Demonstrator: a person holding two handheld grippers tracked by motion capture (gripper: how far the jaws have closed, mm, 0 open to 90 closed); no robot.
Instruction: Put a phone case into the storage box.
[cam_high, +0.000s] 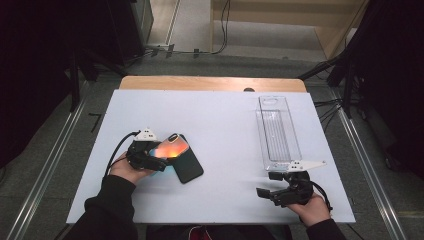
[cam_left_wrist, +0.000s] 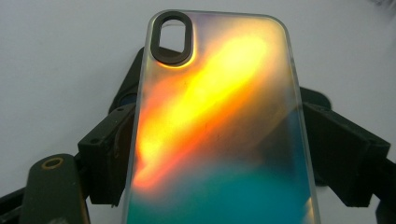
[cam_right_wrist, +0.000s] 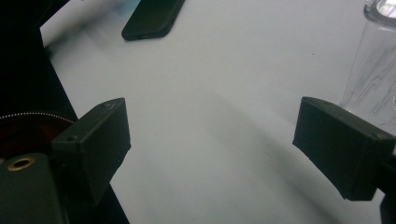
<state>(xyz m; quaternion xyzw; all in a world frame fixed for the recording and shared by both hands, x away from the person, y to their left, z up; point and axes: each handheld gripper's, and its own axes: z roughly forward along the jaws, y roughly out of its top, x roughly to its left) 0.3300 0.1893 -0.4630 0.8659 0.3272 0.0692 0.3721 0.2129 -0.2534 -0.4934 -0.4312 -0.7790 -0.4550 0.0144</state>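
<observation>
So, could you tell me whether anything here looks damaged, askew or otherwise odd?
Nothing looks damaged or spilled. The left gripper grips the iridescent phone case by its sides above the dark phone. The clear plastic tray lies flat by the open right gripper.

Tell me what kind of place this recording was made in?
Probably a lab or data-collection rig, not a home: a white-topped table flanked by metal floor rails, black curtains at both sides, and cables across the concrete floor behind.
</observation>
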